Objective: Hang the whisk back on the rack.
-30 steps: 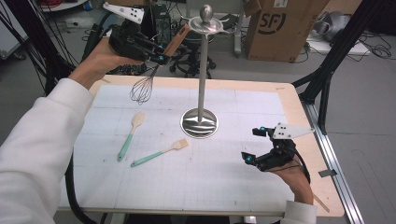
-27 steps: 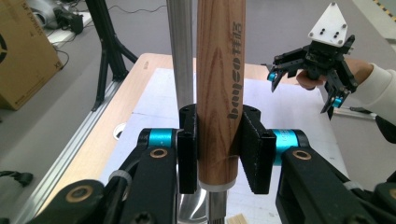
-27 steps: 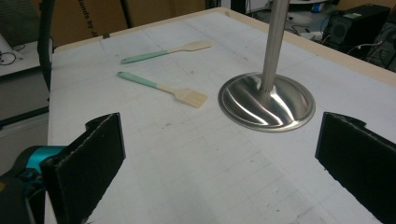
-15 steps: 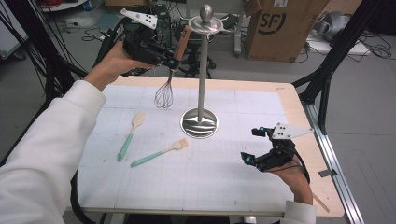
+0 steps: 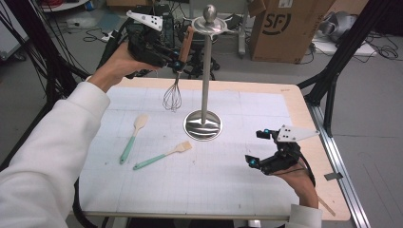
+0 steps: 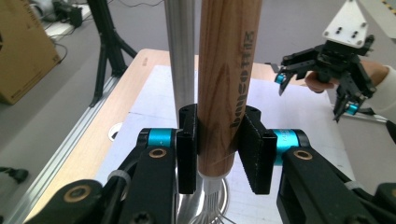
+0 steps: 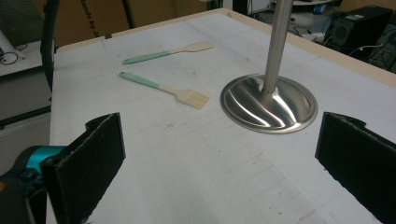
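Note:
A whisk (image 5: 173, 95) with a wooden handle (image 6: 227, 79) hangs upright, wires down, in my left gripper (image 5: 175, 61), which is shut on the handle (image 5: 186, 43) high over the table's far left. The handle's top sits just left of the metal stand's (image 5: 204, 85) top disc (image 5: 211, 28). In the left gripper view the stand's pole (image 6: 181, 56) rises right behind the handle. My right gripper (image 5: 259, 148) stands open low over the table's right side, with nothing between its pads (image 7: 93, 158). The stand's round base (image 7: 268, 102) lies ahead of it.
A teal-handled wooden spoon (image 5: 132, 137) and a teal-handled spatula (image 5: 162, 155) lie on the white gridded mat (image 5: 199, 190) left of the stand. In the right gripper view the spatula (image 7: 163, 90) and spoon (image 7: 168, 52) lie beyond the jaws. A cardboard box (image 5: 280, 28) stands behind the table.
My left gripper has carried the whisk up and to the right, from the table's far left corner to beside the stand's top. The right gripper has stayed put.

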Demonstrator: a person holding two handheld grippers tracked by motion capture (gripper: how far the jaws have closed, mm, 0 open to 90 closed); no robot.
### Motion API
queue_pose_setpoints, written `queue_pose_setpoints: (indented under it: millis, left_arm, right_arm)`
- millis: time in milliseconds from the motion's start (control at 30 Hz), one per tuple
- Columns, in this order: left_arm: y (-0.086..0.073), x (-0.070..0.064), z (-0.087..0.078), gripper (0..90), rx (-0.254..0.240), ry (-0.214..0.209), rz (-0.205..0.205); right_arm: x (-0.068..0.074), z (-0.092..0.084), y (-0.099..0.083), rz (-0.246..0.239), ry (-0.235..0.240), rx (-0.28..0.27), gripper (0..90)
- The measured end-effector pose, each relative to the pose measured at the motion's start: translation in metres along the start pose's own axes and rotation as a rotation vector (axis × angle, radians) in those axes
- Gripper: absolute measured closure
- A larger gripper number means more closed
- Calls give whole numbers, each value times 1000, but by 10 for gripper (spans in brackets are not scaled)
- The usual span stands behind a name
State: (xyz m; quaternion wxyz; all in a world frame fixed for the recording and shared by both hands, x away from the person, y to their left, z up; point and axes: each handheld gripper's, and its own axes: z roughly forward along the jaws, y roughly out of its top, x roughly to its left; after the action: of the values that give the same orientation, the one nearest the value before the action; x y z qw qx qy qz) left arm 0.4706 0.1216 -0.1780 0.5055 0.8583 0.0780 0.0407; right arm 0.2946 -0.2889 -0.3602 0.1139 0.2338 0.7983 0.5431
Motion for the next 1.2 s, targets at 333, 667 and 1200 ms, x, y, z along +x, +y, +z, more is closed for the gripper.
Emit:
queue_pose_setpoints:
  millis: [333,667,1200]
  left_arm:
    - [-1,-9,-11,382,22,33,-26]
    - [-10,-27,-39,16,-12,117,-15]
    - [-15,-45,-82,19,-2,180,5]
  right_arm:
    - [0,-3,0,5,-3,-6,2]
    - [0,-6,1,-2,-7,-15,3]
    - [0,-8,0,4,-9,-15,3]
